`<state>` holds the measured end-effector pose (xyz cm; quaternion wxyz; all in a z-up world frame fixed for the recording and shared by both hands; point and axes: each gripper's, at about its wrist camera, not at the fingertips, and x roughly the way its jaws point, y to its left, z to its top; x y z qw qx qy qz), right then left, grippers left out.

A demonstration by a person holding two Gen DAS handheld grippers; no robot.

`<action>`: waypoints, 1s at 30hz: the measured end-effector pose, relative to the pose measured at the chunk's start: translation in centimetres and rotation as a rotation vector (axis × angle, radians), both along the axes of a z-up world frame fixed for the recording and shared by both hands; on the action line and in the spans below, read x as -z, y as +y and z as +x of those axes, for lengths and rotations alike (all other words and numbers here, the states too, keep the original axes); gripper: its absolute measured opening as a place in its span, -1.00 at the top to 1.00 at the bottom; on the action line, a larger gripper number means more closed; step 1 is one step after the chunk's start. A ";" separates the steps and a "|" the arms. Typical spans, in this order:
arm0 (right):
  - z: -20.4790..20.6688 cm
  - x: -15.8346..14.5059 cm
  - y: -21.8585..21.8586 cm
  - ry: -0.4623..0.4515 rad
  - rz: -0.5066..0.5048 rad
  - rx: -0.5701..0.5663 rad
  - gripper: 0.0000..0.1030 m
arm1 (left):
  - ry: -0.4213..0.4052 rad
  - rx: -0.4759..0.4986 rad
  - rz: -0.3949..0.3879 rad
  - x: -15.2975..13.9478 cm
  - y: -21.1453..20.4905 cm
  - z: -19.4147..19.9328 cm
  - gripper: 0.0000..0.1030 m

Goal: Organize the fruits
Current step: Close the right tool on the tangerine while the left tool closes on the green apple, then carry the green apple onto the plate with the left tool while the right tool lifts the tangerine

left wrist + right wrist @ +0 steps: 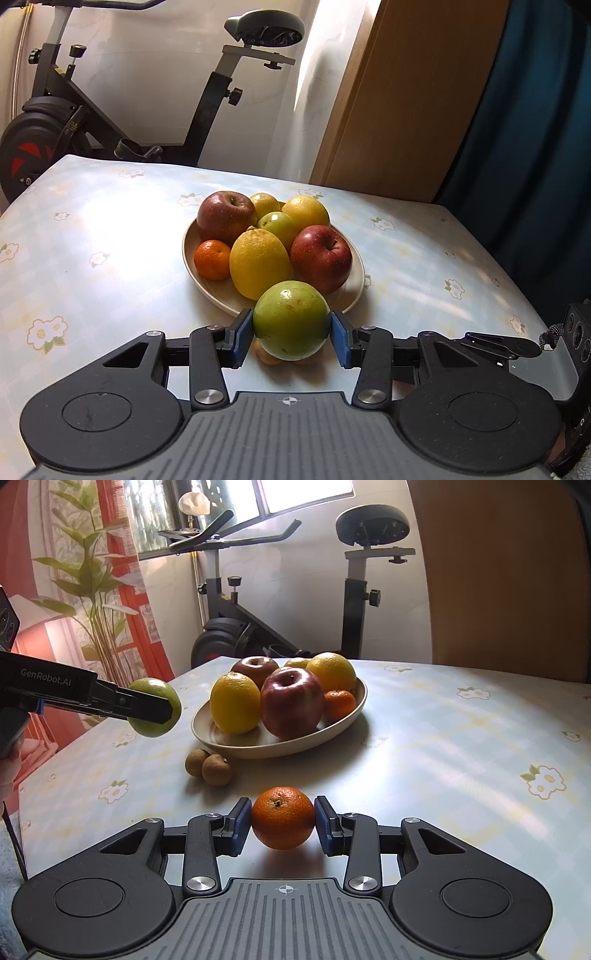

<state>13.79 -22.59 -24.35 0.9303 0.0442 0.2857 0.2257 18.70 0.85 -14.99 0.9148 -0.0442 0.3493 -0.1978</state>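
Right gripper (283, 819) is clamping a mandarin (283, 818) just above the tablecloth (443, 738). Left gripper (291, 334) is gripping a green fruit (291, 319), held in the air over two small brown fruits (209, 767) lying beside the plate (280, 744) of apples and citrus.

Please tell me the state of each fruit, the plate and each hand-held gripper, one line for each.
Left hand-held gripper: shut on green fruit.
Green fruit: held above the table.
Right hand-held gripper: shut on orange.
Orange: held, just above the table.
Plate: on the table, filled with fruit.
Two brown fruits: loose on the table, beside the plate.
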 end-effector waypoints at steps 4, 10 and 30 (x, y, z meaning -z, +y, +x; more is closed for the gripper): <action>0.2 -0.2 0.2 0.002 -0.010 -0.008 0.34 | 0.028 -0.005 -0.012 0.2 0.5 1.3 0.09; 0.6 -0.5 0.2 -0.001 -0.014 -0.004 0.34 | 0.064 0.039 -0.010 1.1 -1.3 3.3 0.09; 0.9 -0.4 -0.5 -0.009 0.020 0.010 0.34 | 0.078 0.052 0.071 2.9 -4.8 5.0 0.08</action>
